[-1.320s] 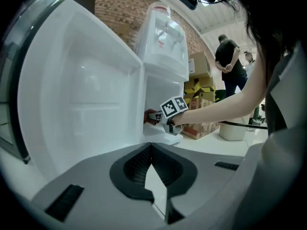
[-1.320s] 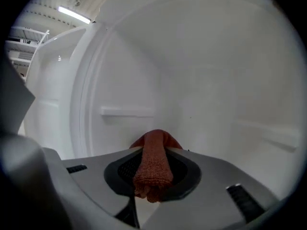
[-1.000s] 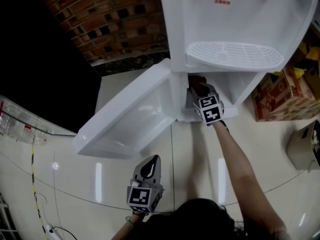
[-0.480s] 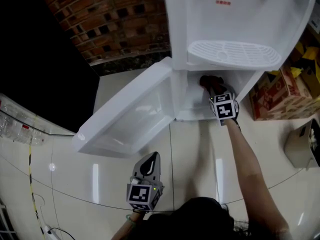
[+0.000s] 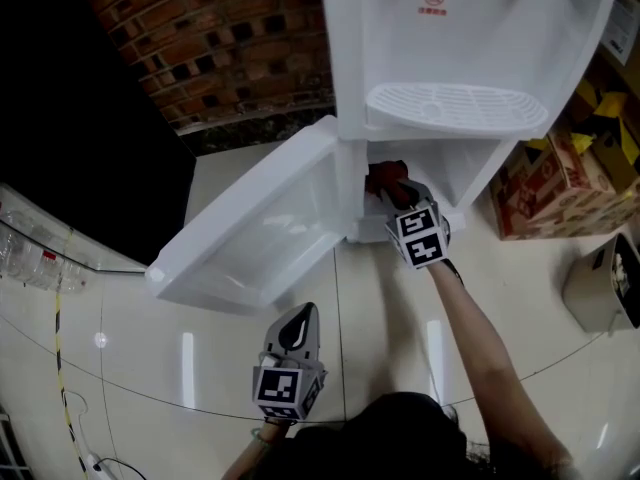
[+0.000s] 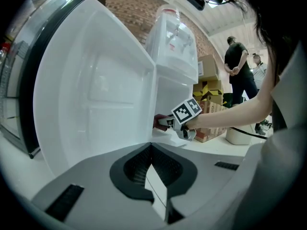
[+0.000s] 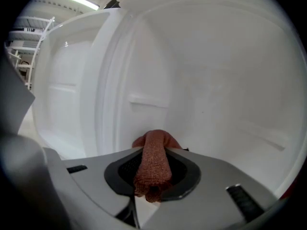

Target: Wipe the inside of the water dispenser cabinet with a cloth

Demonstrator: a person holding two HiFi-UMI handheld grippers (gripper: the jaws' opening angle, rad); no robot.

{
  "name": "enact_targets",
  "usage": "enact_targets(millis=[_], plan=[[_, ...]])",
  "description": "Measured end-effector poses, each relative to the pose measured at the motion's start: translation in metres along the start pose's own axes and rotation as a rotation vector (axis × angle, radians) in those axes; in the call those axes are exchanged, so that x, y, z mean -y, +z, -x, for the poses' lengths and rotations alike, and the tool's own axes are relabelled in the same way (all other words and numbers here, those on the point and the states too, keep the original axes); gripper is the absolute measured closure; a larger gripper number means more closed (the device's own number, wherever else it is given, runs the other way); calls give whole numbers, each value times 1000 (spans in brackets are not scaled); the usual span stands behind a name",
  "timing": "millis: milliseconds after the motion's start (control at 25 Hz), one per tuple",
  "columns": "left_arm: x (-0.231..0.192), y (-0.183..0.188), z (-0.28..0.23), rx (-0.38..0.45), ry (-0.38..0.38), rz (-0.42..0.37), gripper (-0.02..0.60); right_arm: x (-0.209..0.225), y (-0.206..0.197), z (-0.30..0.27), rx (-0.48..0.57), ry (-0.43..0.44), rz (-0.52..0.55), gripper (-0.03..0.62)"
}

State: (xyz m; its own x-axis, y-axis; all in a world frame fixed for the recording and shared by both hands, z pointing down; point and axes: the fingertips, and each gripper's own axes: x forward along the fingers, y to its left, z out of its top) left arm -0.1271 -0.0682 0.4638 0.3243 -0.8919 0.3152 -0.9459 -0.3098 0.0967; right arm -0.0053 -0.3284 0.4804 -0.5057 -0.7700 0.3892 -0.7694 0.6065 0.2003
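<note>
Right claw (image 5: 392,190) clamped on the red cloth (image 5: 384,177), which is bunched between both jaws and pokes past the tips. Cloth sits in the cabinet (image 5: 470,173) opening at its left edge, by the door hinge, facing the white inner wall; can't tell if it touches. Door (image 5: 255,233) swung wide open to the left. Left claw (image 5: 300,326) closed, empty, over the floor (image 5: 150,368) below the door, well apart from the cabinet.

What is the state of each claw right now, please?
Left claw: closed, holding nothing.
Right claw: closed on the reddish-brown cloth, inside the water dispenser cabinet.
</note>
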Motion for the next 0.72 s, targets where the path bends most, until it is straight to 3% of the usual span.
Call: enact_targets(millis=[280, 720], plan=[[2, 6, 4, 11, -1, -15, 604, -21, -18, -5, -63, 21, -25, 516], [4, 7, 5, 14, -2, -11, 604, 52, -73, 30, -190, -144, -86, 514]])
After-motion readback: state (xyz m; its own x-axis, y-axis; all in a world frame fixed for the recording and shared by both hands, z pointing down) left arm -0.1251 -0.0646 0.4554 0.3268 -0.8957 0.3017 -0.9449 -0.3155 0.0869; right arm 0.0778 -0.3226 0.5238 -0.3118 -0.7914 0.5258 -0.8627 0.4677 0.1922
